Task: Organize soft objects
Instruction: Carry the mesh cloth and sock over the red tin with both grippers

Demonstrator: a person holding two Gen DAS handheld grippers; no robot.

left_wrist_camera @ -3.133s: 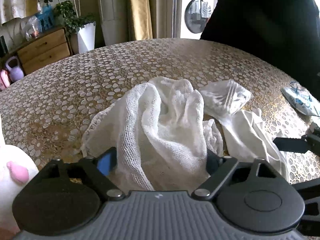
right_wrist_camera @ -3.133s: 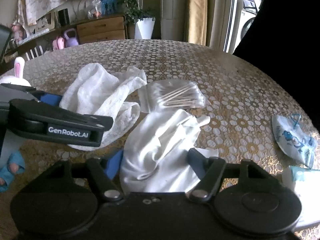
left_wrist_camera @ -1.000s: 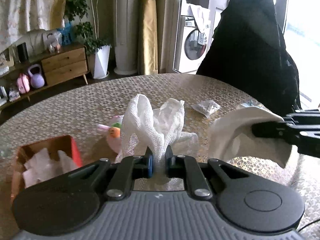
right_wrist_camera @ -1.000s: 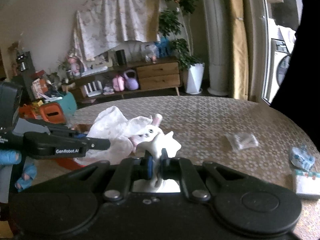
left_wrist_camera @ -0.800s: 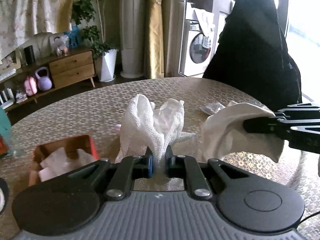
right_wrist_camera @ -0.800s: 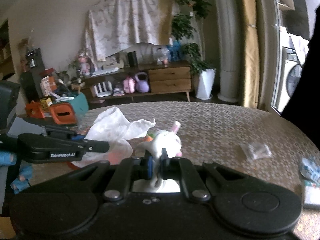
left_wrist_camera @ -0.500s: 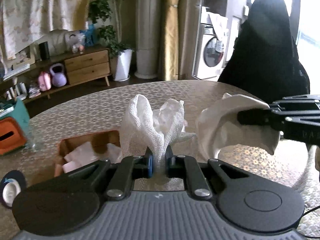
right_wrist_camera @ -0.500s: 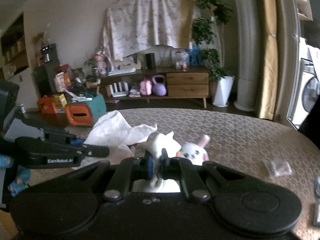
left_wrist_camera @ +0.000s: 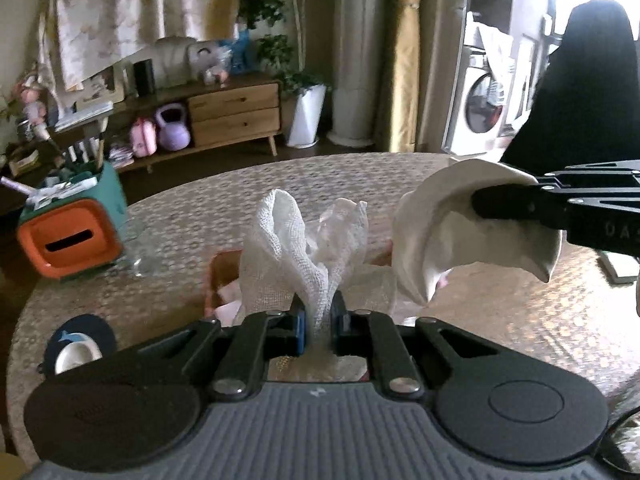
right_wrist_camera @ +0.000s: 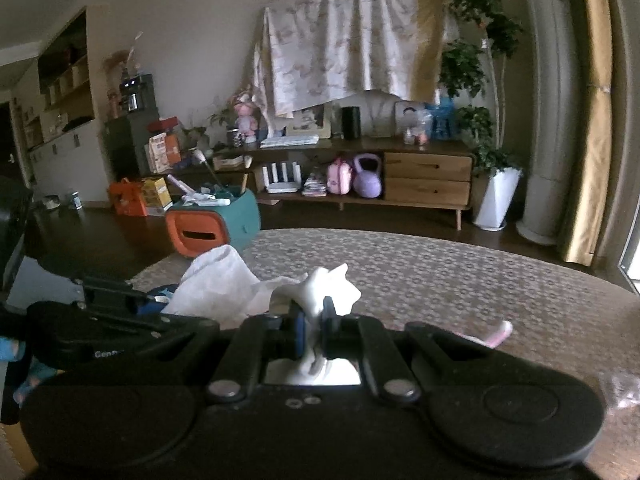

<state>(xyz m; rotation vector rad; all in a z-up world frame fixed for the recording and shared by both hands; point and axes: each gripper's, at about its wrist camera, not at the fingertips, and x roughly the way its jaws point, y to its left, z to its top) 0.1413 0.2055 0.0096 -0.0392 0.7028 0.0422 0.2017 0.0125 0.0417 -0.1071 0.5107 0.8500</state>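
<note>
My left gripper (left_wrist_camera: 318,320) is shut on a white gauze cloth (left_wrist_camera: 296,248) that stands up in two folds above the jaws. Behind the cloth lies a brown cardboard box (left_wrist_camera: 218,276), mostly hidden, with pale items inside. My right gripper (right_wrist_camera: 314,326) is shut on a smooth white cloth (right_wrist_camera: 320,284). In the left wrist view that same smooth white cloth (left_wrist_camera: 436,236) hangs from the right gripper's black fingers (left_wrist_camera: 516,204) to the right of the box. In the right wrist view the gauze cloth (right_wrist_camera: 216,284) shows at the left, beside the left gripper's body.
A patterned round table (left_wrist_camera: 192,216) carries a navy round pouch (left_wrist_camera: 78,346) at the front left and a clear plastic bag (right_wrist_camera: 622,390) at the right. A pink plush ear (right_wrist_camera: 500,334) peeks out right of the right gripper. An orange and teal bin (left_wrist_camera: 72,224) stands beyond the table.
Both grippers have swung left across the table, each still holding its cloth. The cardboard box has slid from the left to behind the gauze cloth, and the plush rabbit has dropped almost out of view.
</note>
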